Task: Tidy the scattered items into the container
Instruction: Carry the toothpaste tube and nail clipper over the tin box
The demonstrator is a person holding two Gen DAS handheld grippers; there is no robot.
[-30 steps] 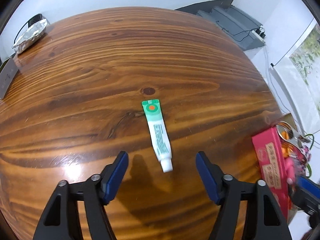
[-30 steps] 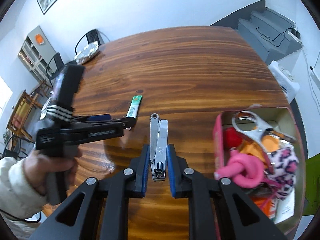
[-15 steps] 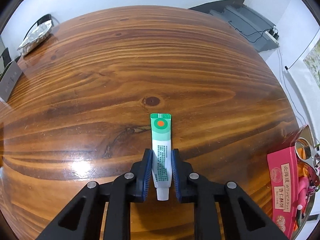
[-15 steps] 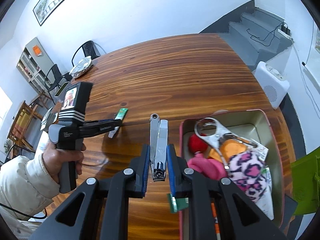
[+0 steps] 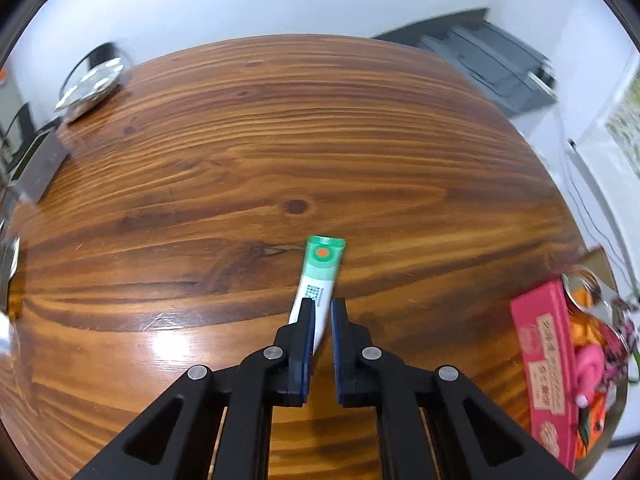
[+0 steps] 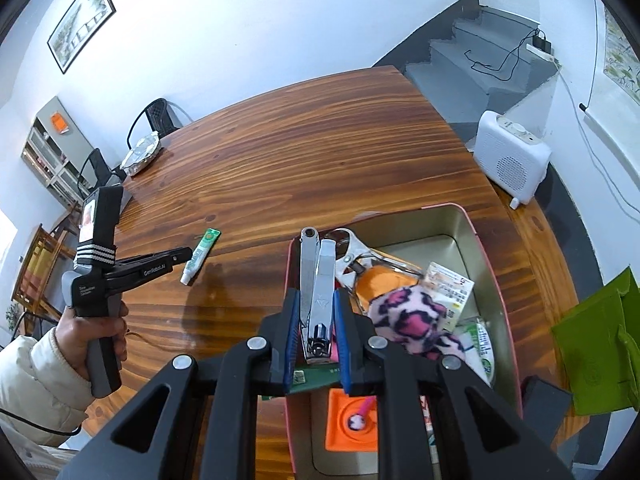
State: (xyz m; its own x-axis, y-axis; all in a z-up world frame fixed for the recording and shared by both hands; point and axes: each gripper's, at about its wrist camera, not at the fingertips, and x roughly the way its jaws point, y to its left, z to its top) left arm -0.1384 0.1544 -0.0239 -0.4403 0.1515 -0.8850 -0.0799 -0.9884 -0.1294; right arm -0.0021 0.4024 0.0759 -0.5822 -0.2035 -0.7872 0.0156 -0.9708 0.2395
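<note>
My left gripper [image 5: 322, 308] is shut on the cap end of a green and white tube [image 5: 320, 276], whose flat end points away over the wooden table [image 5: 240, 152]. From the right wrist view, the tube [image 6: 200, 254] hangs at the tip of the left gripper [image 6: 182, 256], held by a hand [image 6: 96, 328]. My right gripper [image 6: 316, 300] is shut on a silver nail clipper [image 6: 318, 280], which sits above the left rim of the pink tin [image 6: 494, 264]. The tin [image 5: 540, 360] holds several items: a metal tool, an orange piece, a pink spotted scrunchie [image 6: 408, 316] and packets.
A foil-wrapped dish [image 6: 140, 152] lies at the table's far left corner, with a grey flat object [image 5: 40, 168] near it. A white heater [image 6: 512, 160] stands on the floor beyond the tin. A green object [image 6: 600, 340] is at the right. Chairs stand behind the table.
My left jaws went from wide open around the tube to shut on it. My right gripper carried the nail clipper to the right, from over bare table to over the tin.
</note>
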